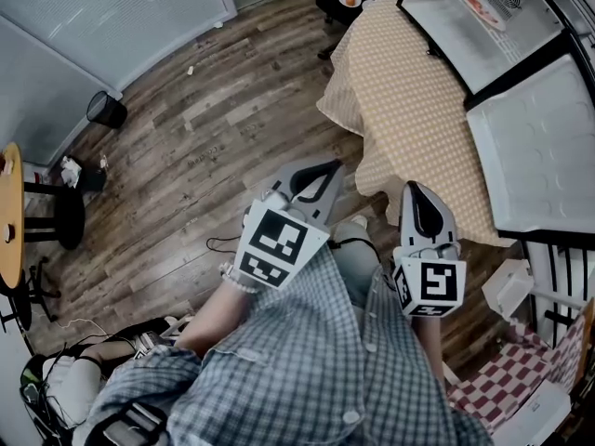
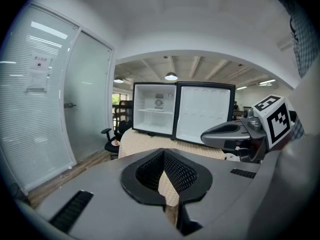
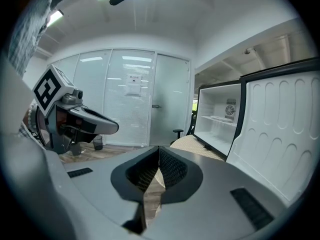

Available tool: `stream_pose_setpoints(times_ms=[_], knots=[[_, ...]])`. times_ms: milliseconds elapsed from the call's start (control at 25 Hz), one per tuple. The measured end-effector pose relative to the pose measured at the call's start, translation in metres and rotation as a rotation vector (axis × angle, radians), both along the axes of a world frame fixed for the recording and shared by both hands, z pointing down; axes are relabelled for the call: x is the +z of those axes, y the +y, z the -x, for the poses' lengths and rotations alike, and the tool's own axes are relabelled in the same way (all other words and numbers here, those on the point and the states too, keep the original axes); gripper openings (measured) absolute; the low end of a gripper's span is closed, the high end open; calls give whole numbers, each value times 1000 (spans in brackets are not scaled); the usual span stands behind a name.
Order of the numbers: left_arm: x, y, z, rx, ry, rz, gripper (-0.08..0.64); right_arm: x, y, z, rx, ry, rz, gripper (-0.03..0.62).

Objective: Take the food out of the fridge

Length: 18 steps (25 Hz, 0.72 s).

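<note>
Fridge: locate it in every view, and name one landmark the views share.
Head view: fridge at top right, its door open below it along the right edge.
Left gripper view: centre, open, with the door on its right.
Right gripper view: right of centre, with the door filling the far right.
Shared landmark: the checked cloth under the fridge.

Beneath you, a brown wood-plank floor (image 1: 204, 147) — a black mesh wastebasket (image 1: 107, 110) stands beside the frosted glass partition (image 1: 121, 17). A beige checked cloth (image 1: 418, 156) covers the tabletop (image 1: 400, 82), a black office chair (image 2: 111, 136) at its far end.
</note>
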State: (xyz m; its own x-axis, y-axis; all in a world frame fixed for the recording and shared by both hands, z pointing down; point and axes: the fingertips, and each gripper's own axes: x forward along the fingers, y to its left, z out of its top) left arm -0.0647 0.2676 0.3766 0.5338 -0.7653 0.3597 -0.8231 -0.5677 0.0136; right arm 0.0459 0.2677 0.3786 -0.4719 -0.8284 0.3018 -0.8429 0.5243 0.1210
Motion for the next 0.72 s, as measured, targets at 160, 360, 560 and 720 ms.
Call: stream_pose_setpoints(times_ms=[160,360,560,720], knots=[[1,-10,10,-46,1,-1,6,3,-17,0,-13,0,9,11],[4,-28,15,-83,-11,1,6,4,-43,14,-74,-5,4,11],[3,-59,13,-86,-27,0,6,2,-76,26,-128,30,-20,11],[3,-92,11,-99,-25,6,6,5,-105,26,-157,48,-21,11]])
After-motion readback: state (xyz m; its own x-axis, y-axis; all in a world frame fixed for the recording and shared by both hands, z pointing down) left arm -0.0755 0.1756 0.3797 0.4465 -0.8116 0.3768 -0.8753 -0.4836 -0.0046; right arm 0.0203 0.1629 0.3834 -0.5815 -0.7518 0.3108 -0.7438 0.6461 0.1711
